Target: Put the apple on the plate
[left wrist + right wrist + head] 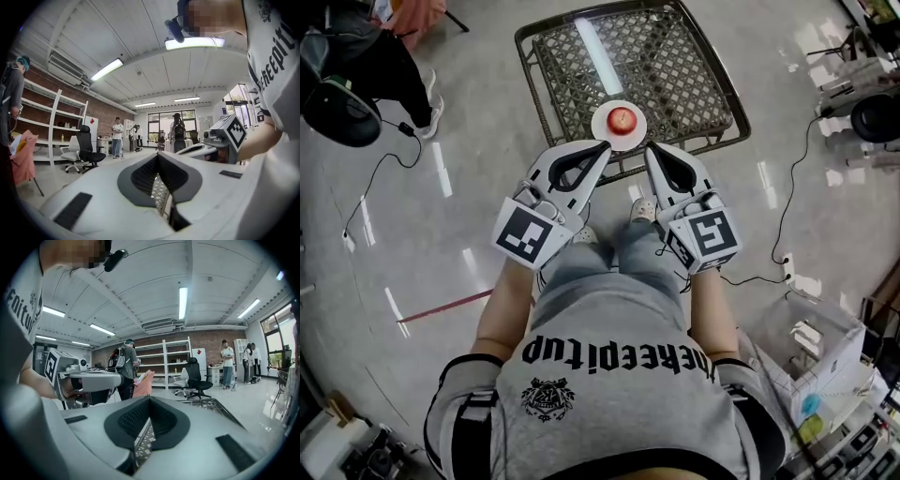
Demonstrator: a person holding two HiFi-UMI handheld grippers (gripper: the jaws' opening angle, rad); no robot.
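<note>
A red apple point(622, 119) sits on a small white plate point(599, 123) near the front edge of a metal lattice table point(675, 75). My left gripper point(604, 146) is held just short of the plate's near left side, tips together, nothing in it. Just short of the plate's near right side, my right gripper point(649, 150) is likewise shut and empty. The left gripper view shows its jaws point(158, 157) meeting at the tip, with lattice visible through the loop behind the tips. The right gripper view shows the same point(150, 399). Neither gripper view shows the apple or the plate.
A seated person point(375, 56) is at the top left, with cables point(394, 159) across the shiny floor. Boxes and clutter point(825, 356) stand at the lower right. A black office chair point(197, 378), white shelves point(168, 362) and standing people point(117, 136) are farther off.
</note>
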